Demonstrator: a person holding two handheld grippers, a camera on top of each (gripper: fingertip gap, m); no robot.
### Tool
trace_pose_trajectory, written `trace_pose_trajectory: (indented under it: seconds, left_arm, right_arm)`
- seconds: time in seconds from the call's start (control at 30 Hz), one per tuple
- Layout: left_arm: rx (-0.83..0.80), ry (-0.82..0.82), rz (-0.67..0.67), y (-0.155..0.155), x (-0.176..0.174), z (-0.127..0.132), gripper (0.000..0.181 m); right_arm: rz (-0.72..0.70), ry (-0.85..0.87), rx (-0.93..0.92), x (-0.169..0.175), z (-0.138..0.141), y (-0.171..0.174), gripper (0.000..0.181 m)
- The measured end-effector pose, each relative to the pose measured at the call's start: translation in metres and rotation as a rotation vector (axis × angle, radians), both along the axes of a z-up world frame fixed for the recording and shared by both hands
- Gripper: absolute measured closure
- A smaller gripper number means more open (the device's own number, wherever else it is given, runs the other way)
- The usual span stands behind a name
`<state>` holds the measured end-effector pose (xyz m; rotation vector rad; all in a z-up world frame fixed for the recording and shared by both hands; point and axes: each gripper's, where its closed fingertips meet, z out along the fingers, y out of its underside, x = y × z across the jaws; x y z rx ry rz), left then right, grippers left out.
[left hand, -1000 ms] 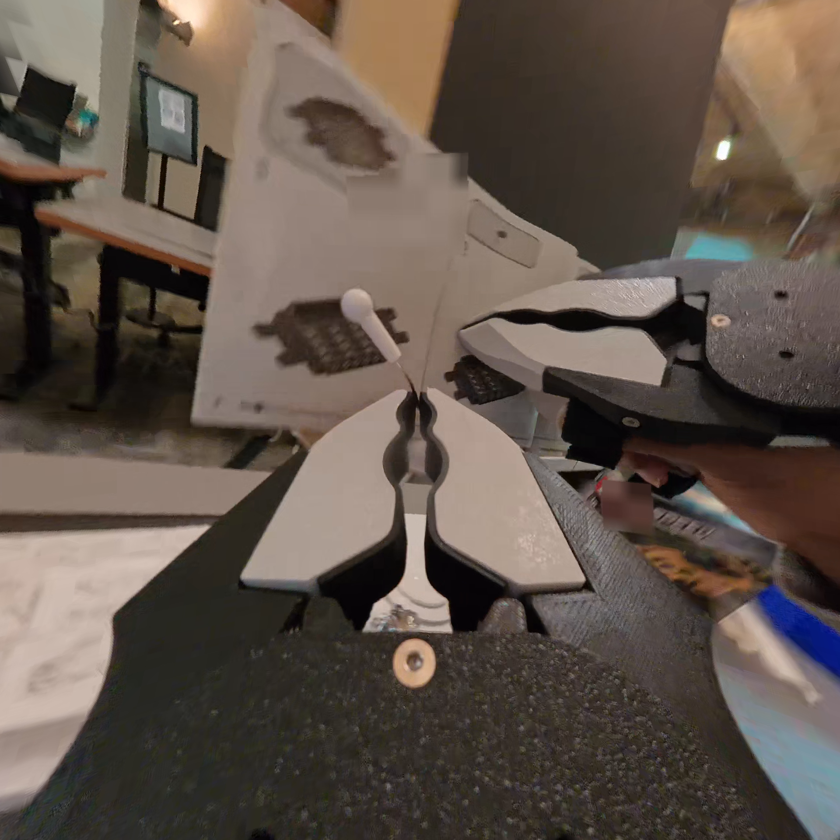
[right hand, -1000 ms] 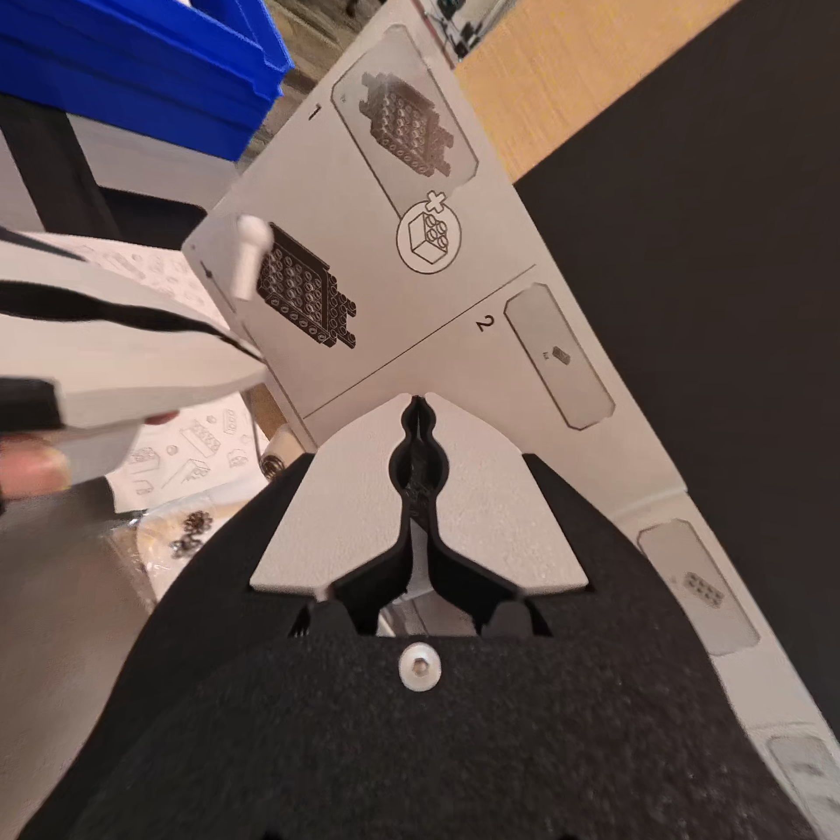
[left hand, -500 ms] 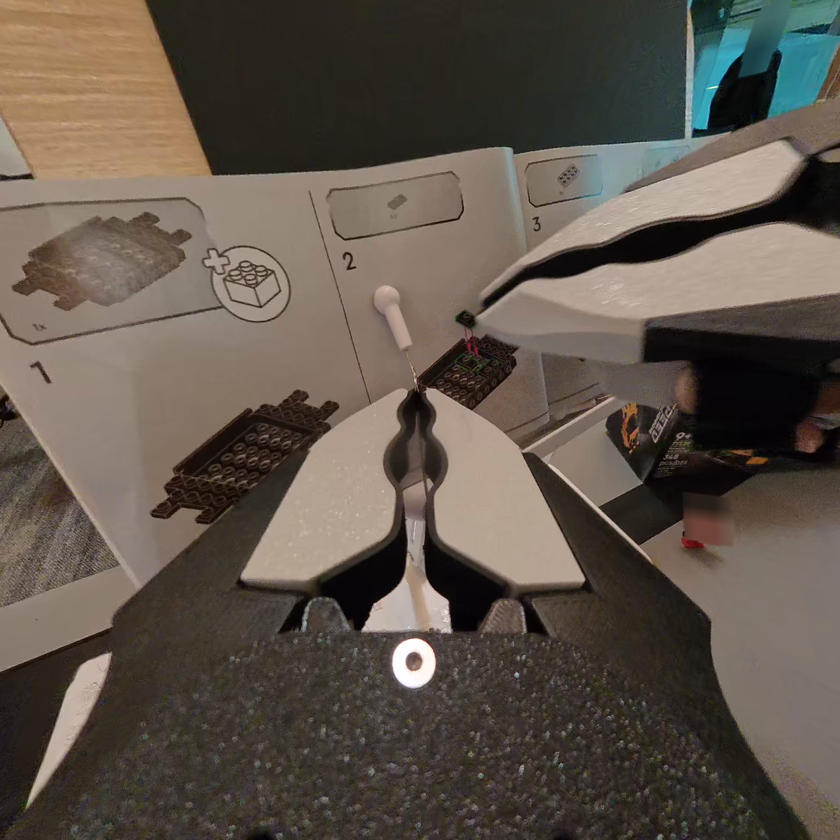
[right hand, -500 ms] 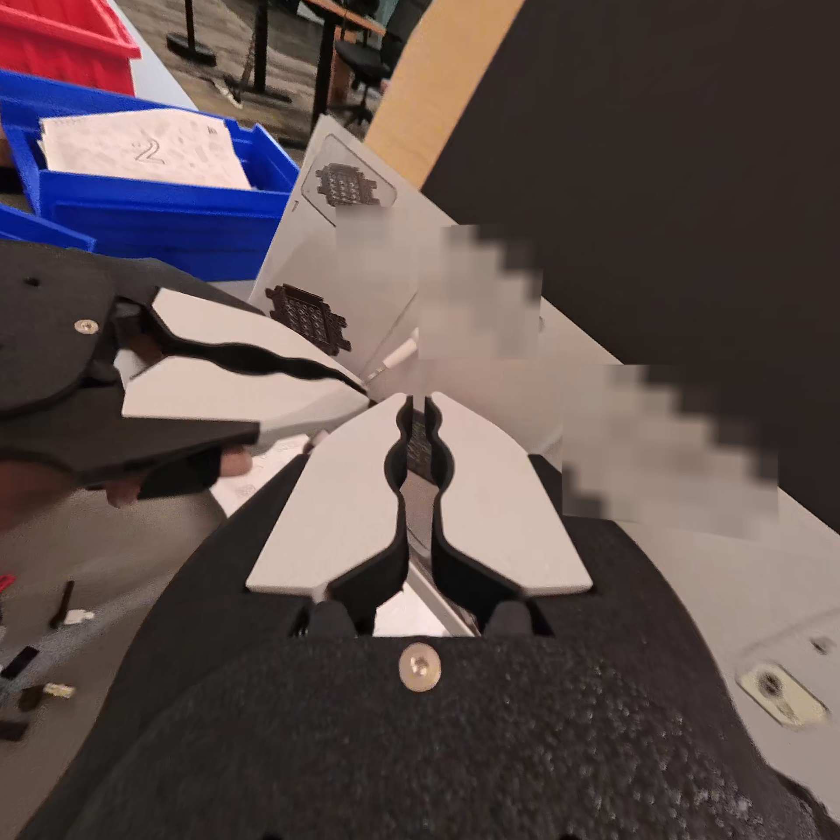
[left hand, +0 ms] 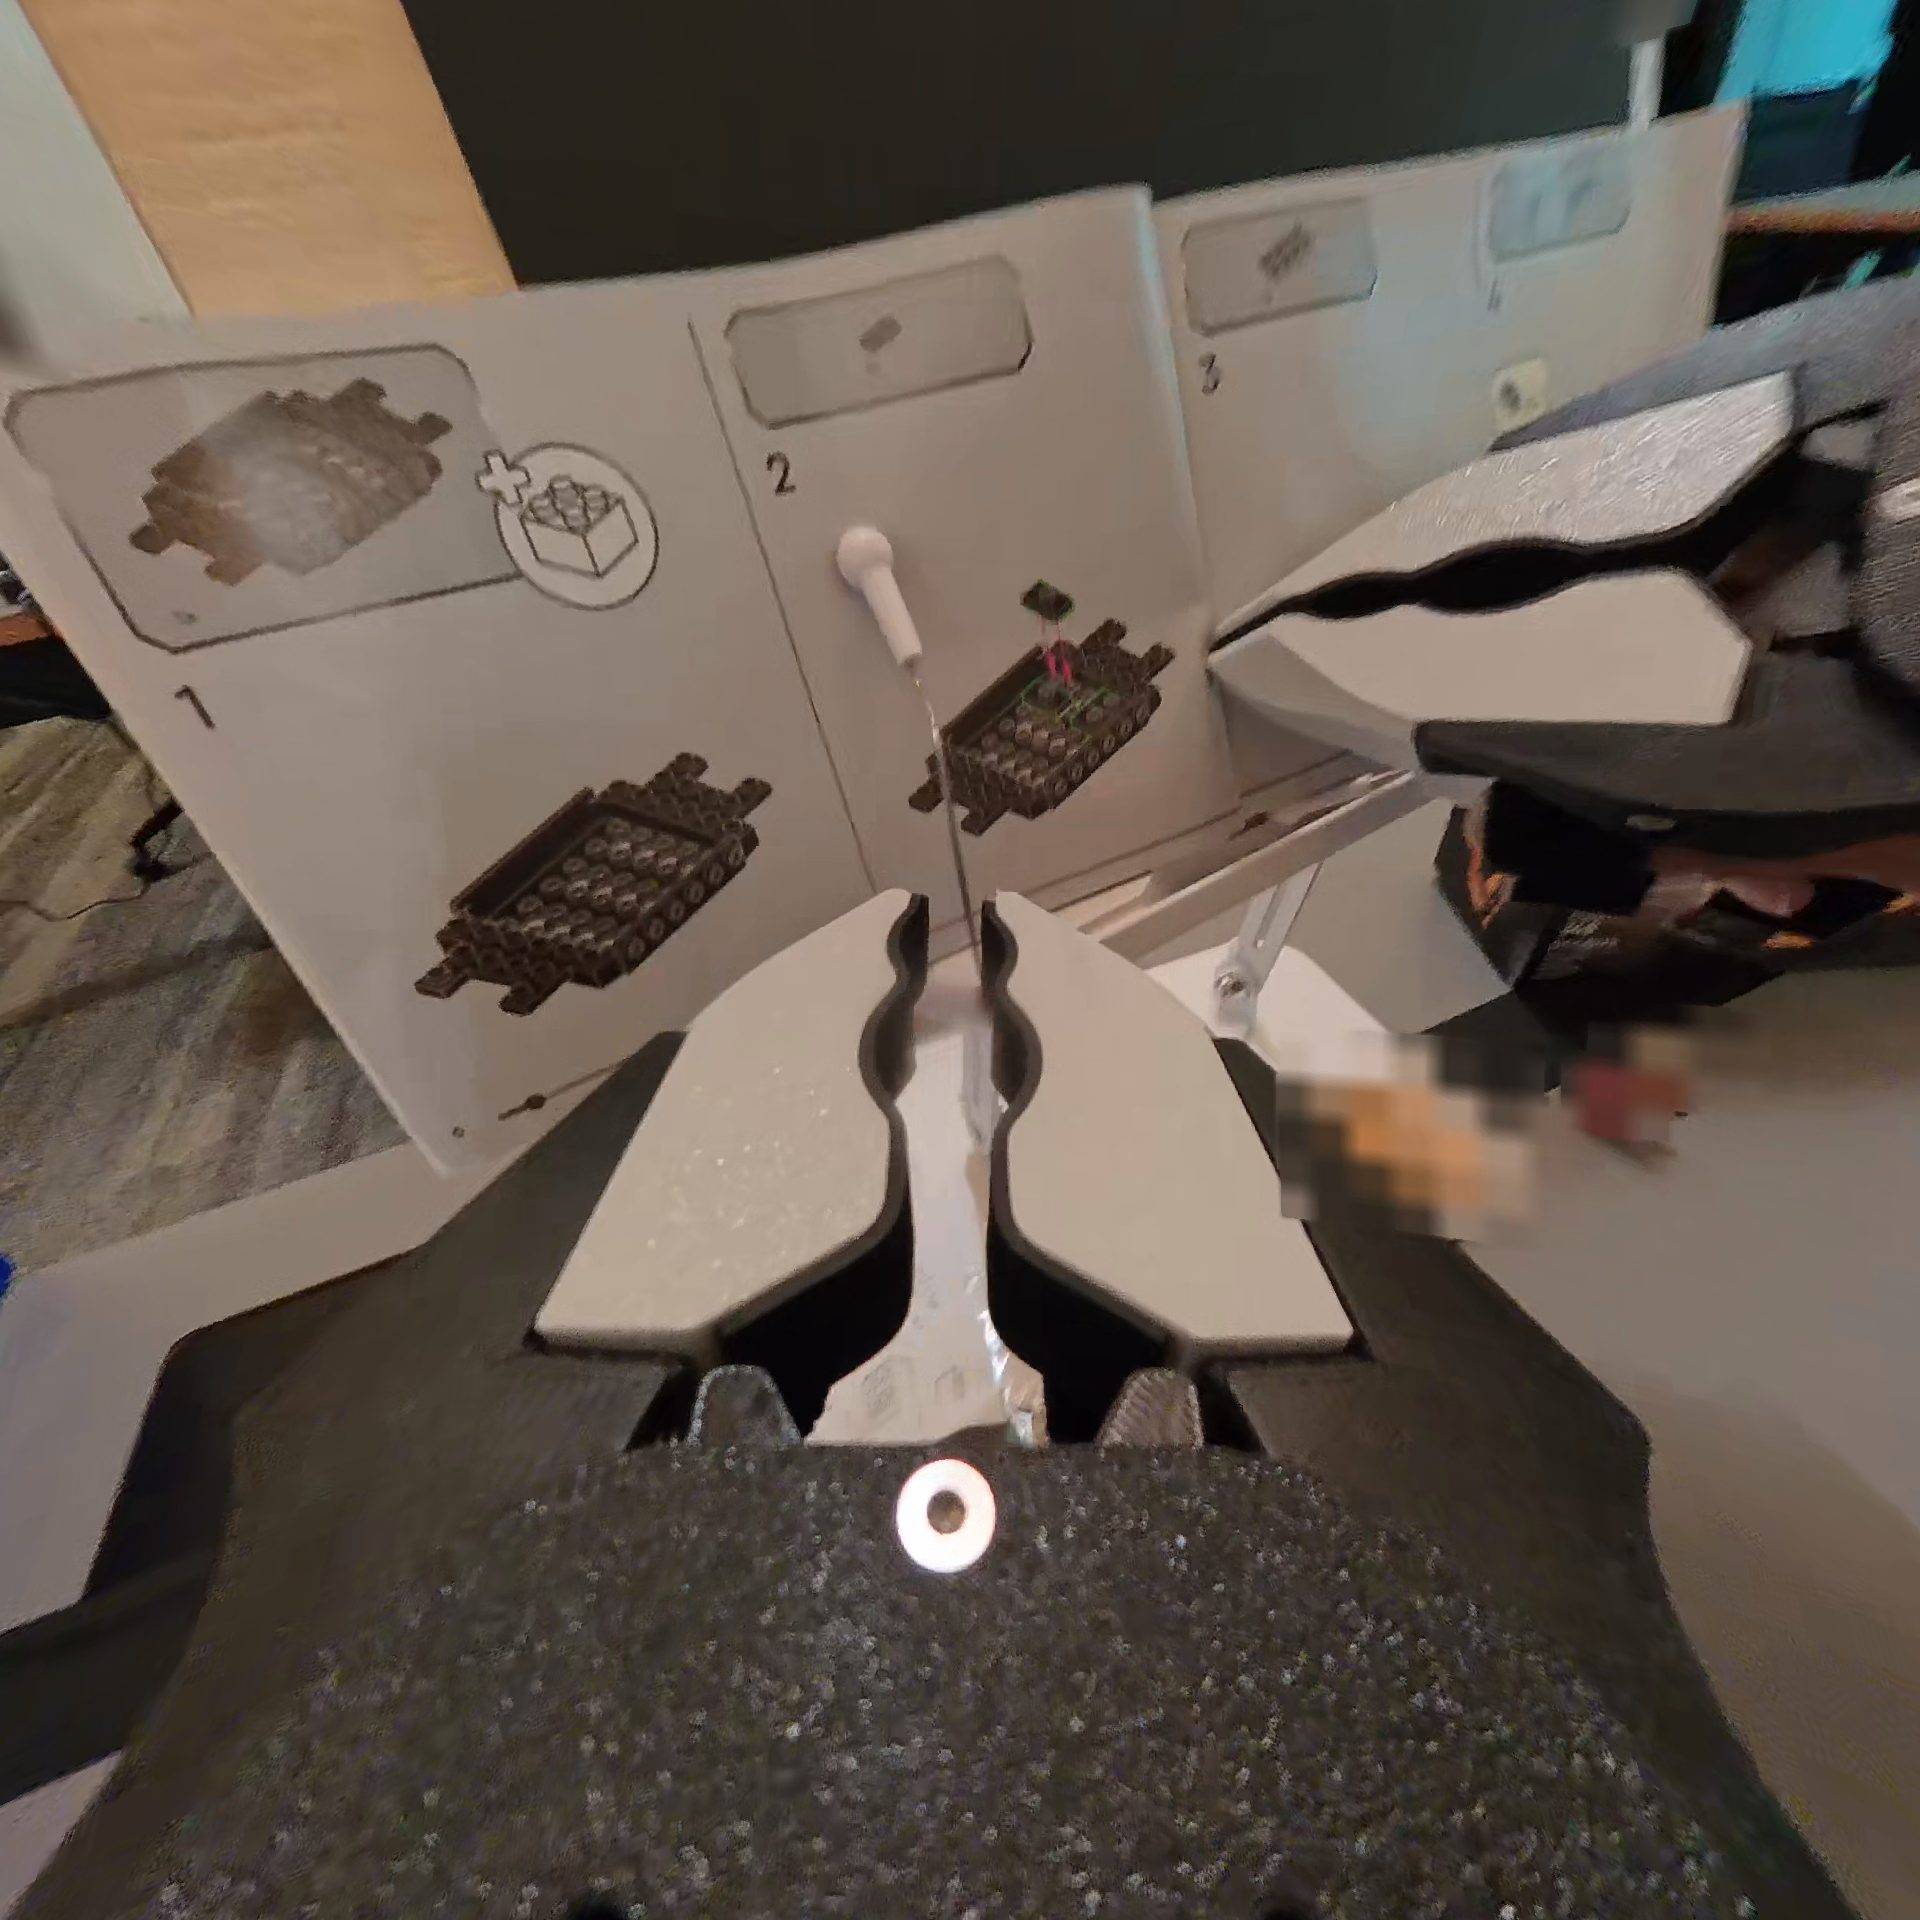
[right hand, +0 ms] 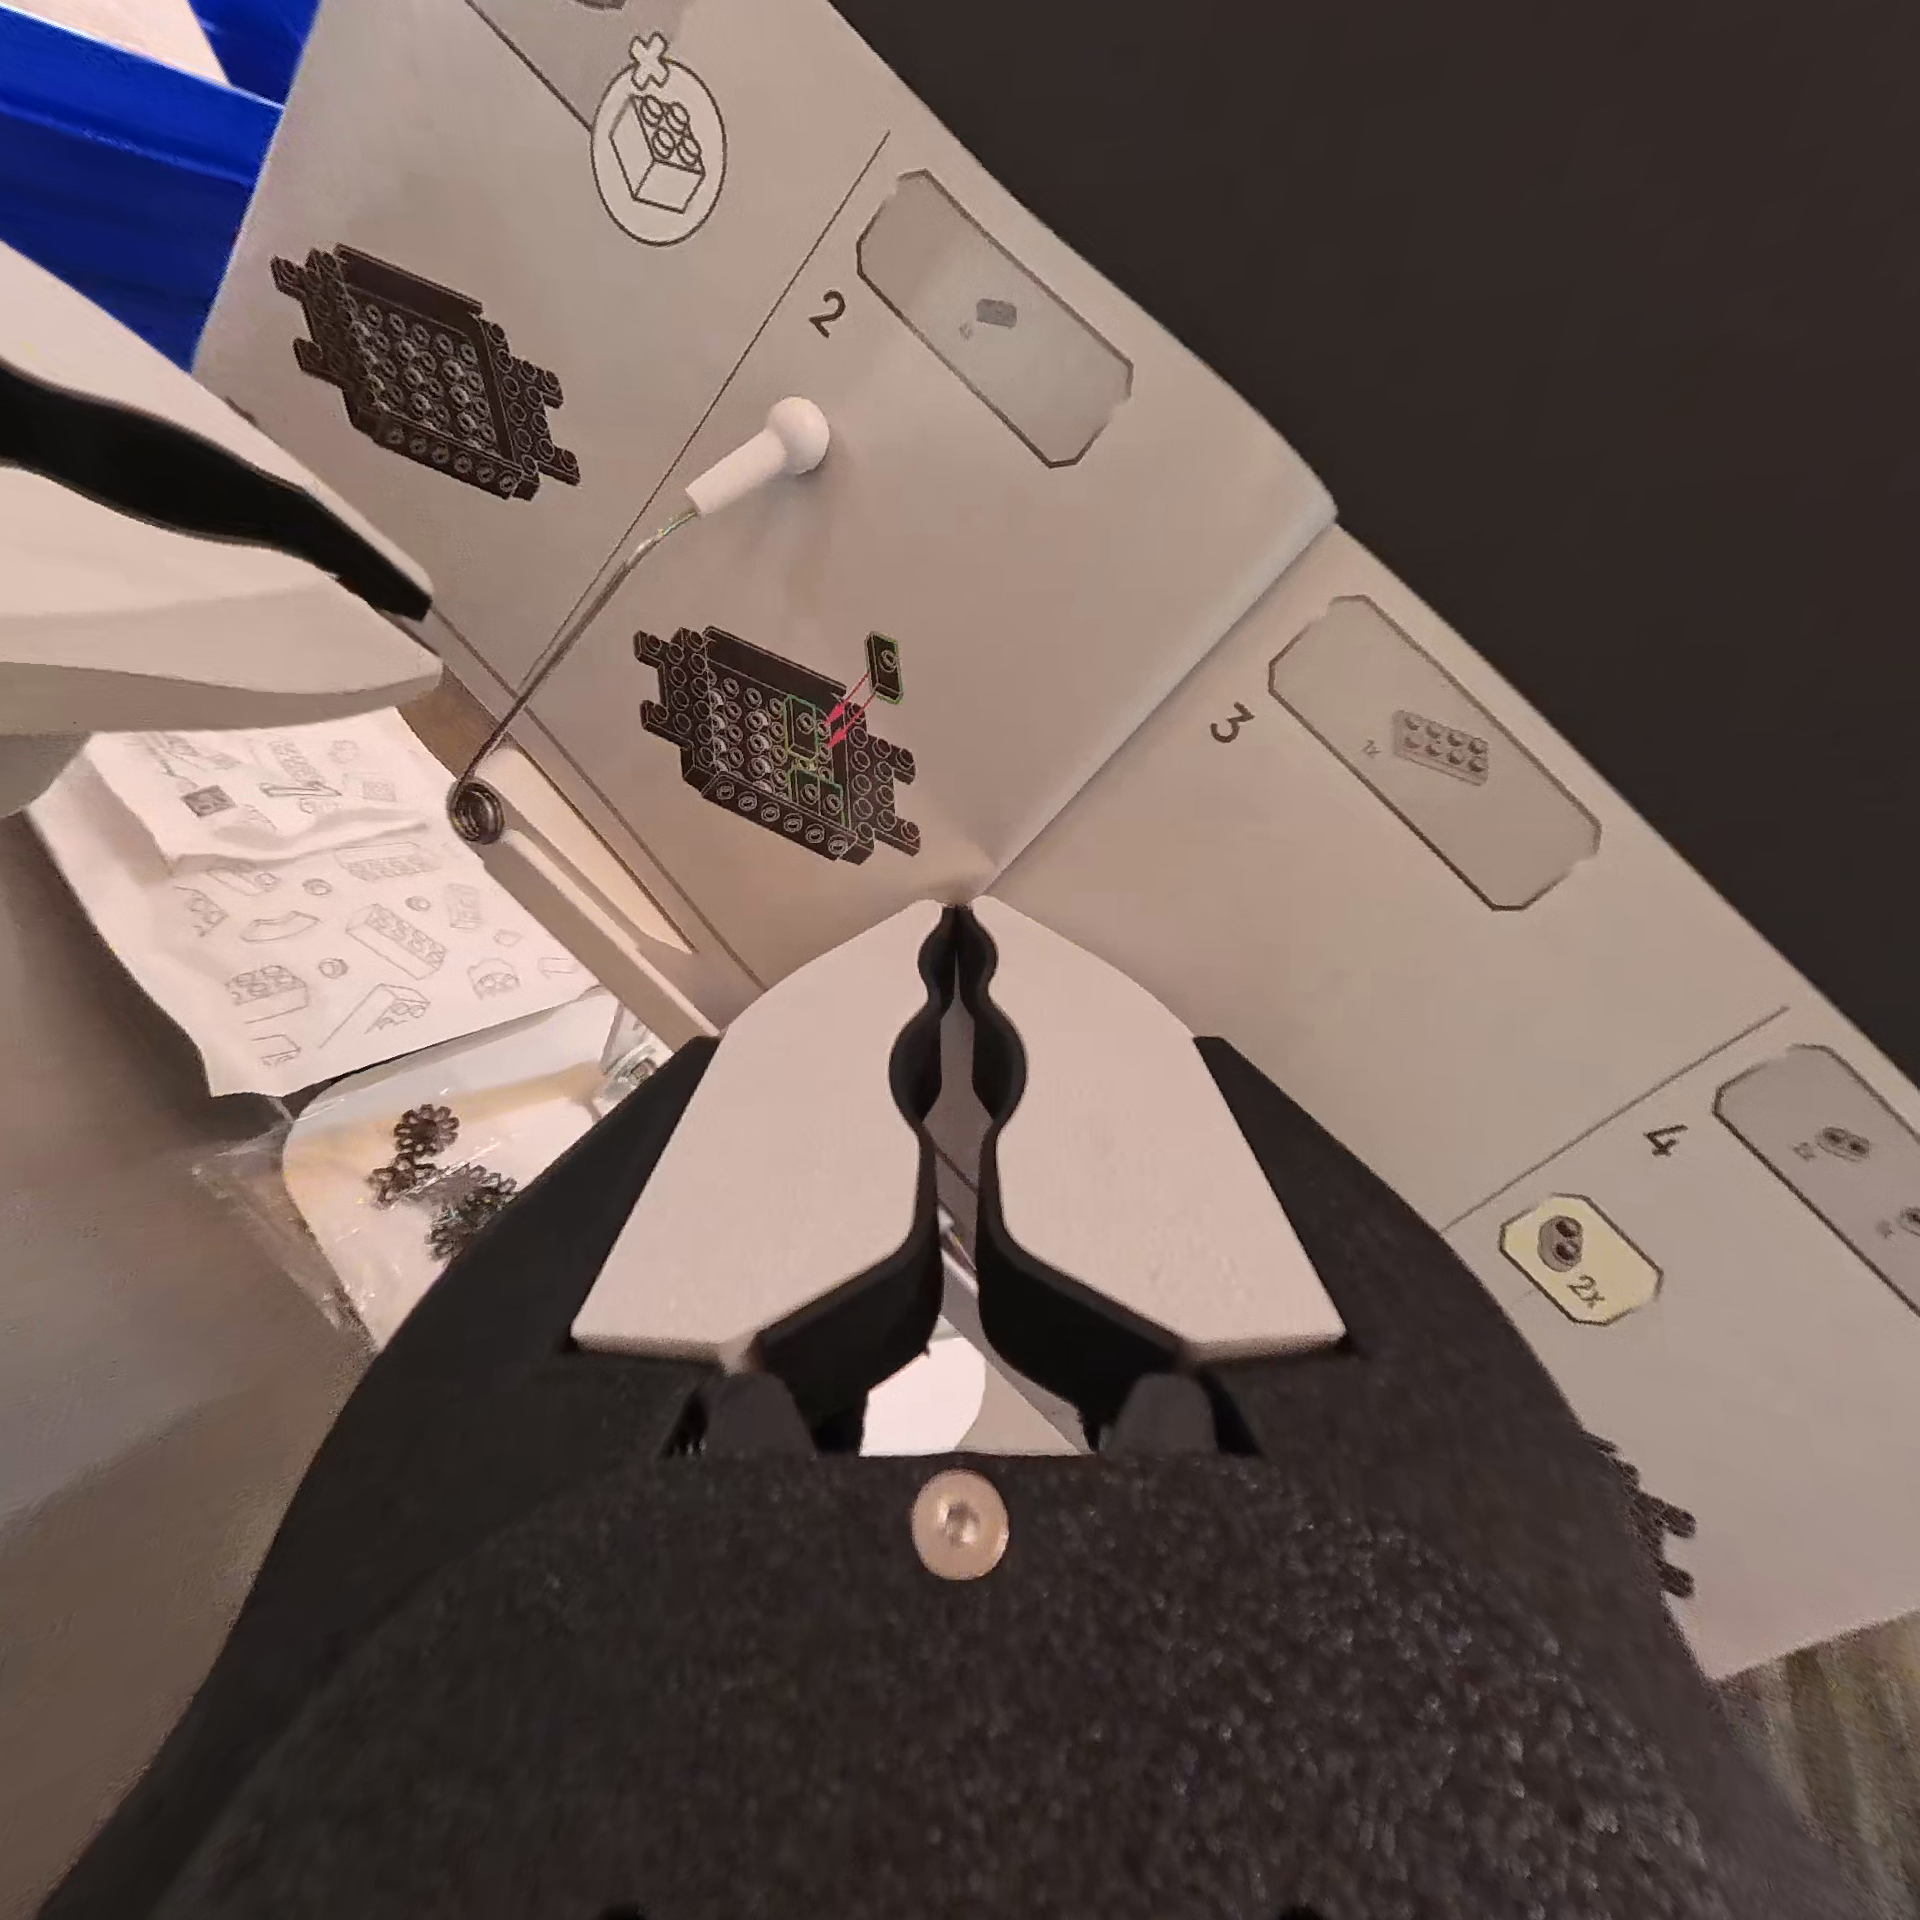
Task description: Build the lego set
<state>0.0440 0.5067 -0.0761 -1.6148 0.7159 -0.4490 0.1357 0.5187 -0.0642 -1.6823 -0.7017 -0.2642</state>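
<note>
Left wrist view, instruction booklet (left hand: pixel 436 717): stands open and nearly upright on a pale metal stand (left hand: pixel 1195 883), straight ahead of both tongs, its first two step panels facing the camera.
Page holder (left hand: pixel 878 592): a thin wire with a white tip lies across the second panel; the wire runs down into the gap of the left tongs.
Left tongs (left hand: pixel 951 914): fingers slightly parted just below the booklet's lower edge, the wire close to the right finger; contact cannot be told.
Right tongs (right hand: pixel 954 912): fingers together at the tips, right at the booklet's bottom edge by the fold between the second and third panels; whether they pinch the paper cannot be told.
Loose parts (right hand: pixel 436 1174): small black gear-like pieces in a clear bag on the worktop (left hand: pixel 1714 1351), left of the right tongs.
Printed paper bag (right hand: pixel 312 935): behind the gears, under the left tongs' tip.
Blue bin (right hand: pixel 104 156): far left, behind the booklet.
</note>
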Motion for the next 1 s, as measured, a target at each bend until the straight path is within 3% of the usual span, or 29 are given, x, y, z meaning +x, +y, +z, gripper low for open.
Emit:
trace_pose_trajectory:
  seconds: [0.23,0.63,0.87,1.0]
  left_arm:
    - [-0.053,0.098,0.056,0.024,-0.008,-0.021,0.173]
    - [-0.06,0.064,0.042,0.033,-0.008,-0.02,0.181]
    - [-0.082,0.08,0.044,0.037,-0.006,-0.021,0.18]
    - [-0.088,0.023,0.037,0.019,-0.01,-0.007,0.172]
  right_arm:
    - [-0.033,-0.02,0.042,0.009,-0.003,-0.012,0.176]
    - [-0.106,0.205,0.052,0.102,-0.03,-0.07,0.161]
    - [-0.1,0.191,0.025,0.097,-0.046,-0.081,0.158]
    - [-0.06,0.216,-0.004,0.083,-0.051,-0.087,0.158]
